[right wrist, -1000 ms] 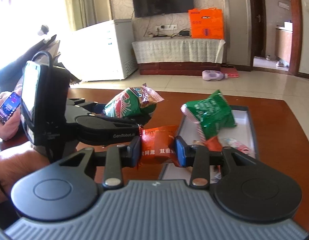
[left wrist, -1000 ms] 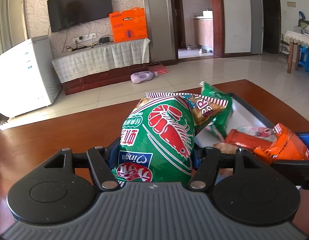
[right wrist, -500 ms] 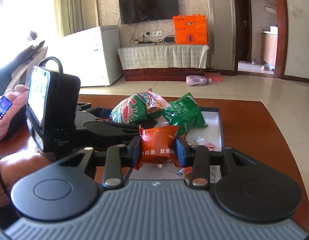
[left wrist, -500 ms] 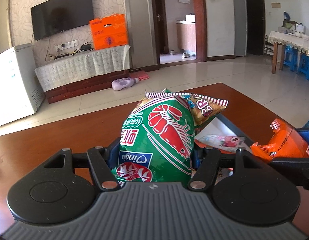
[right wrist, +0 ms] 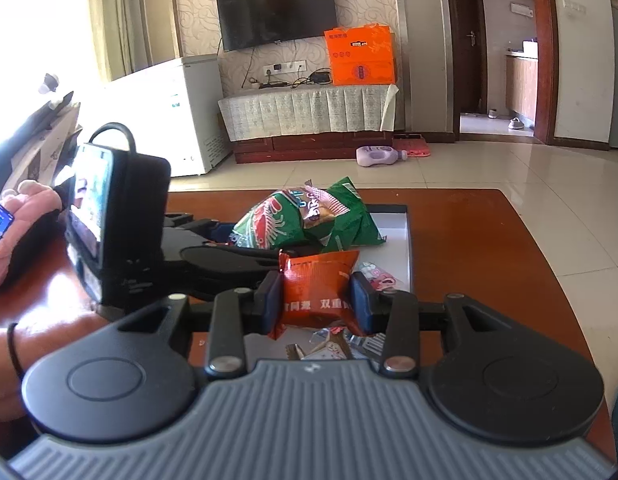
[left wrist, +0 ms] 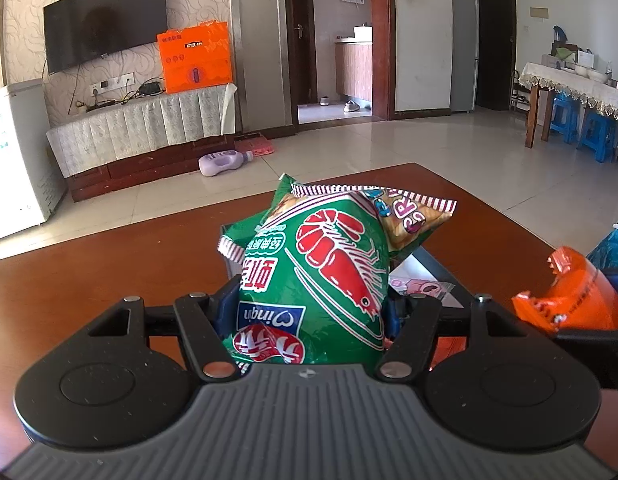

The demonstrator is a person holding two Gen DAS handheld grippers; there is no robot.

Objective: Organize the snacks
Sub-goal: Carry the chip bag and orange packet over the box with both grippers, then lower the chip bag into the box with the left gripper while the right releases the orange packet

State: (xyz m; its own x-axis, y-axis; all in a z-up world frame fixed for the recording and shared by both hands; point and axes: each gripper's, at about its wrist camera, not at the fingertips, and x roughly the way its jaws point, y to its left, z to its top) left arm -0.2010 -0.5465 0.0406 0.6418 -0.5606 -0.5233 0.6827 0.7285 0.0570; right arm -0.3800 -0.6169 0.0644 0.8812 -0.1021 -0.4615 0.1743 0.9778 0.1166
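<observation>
Fingers clamped on snack bags, both hands, over the tray.
Left wrist view: left gripper (left wrist: 309, 312) fingers squeeze the shrimp chip bag (left wrist: 321, 276), held upright above the tray (left wrist: 433, 264) on the tabletop (left wrist: 109, 264). The puffy bag could slip or pop if squeezed harder. Right wrist view: right gripper (right wrist: 317, 300) fingers pinch the orange packet (right wrist: 317, 284) over the tray's near end, beside a green bag (right wrist: 349, 220). The grippers are close and could bump on release.

Two green snack bags (left wrist: 309, 280), one orange packet (right wrist: 317, 288) — one tray (right wrist: 405, 232).
</observation>
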